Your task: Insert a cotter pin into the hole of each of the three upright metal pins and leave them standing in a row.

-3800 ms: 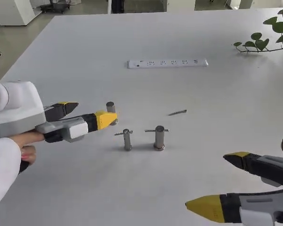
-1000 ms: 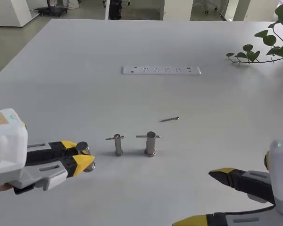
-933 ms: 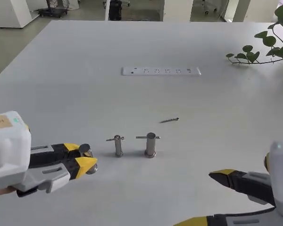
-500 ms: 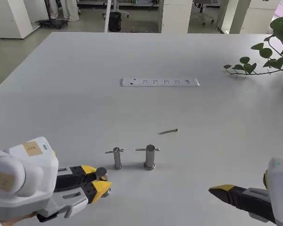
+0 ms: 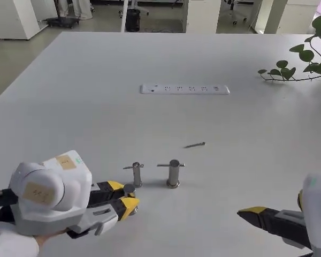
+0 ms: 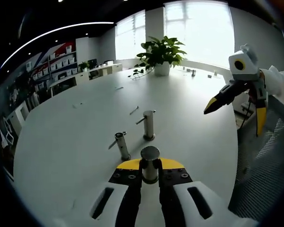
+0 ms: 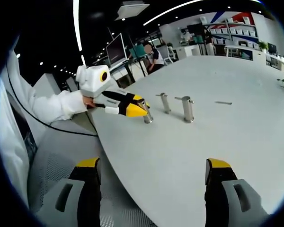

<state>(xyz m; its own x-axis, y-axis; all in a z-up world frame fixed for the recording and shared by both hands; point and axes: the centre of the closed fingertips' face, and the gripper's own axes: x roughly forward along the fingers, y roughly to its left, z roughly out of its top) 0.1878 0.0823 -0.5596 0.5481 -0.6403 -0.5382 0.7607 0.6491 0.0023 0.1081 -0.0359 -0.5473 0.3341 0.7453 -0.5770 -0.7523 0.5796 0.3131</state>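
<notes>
A wide white table (image 5: 85,80) lies before me in the head view, with a white power strip (image 5: 184,89) across its upper middle. A leafy green plant (image 5: 302,48) reaches in at the upper right. Grey floor (image 5: 13,59) and a white cabinet (image 5: 8,16) sit at the upper left. In the left gripper view, bright windows (image 6: 203,28) glow along the top. In the right gripper view, a ceiling light strip (image 7: 76,19) runs down the upper left.

No writing can be read. On the white housing of the left hand-held gripper (image 5: 127,195) sit an upper tan sticker (image 5: 66,161), toward 1 o'clock, and a lower tan sticker (image 5: 36,193), toward 7 o'clock. Marks on both are too small and faint to make out. The power strip (image 5: 184,89), at 12 o'clock on the counter (image 5: 69,96), carries nothing legible.
</notes>
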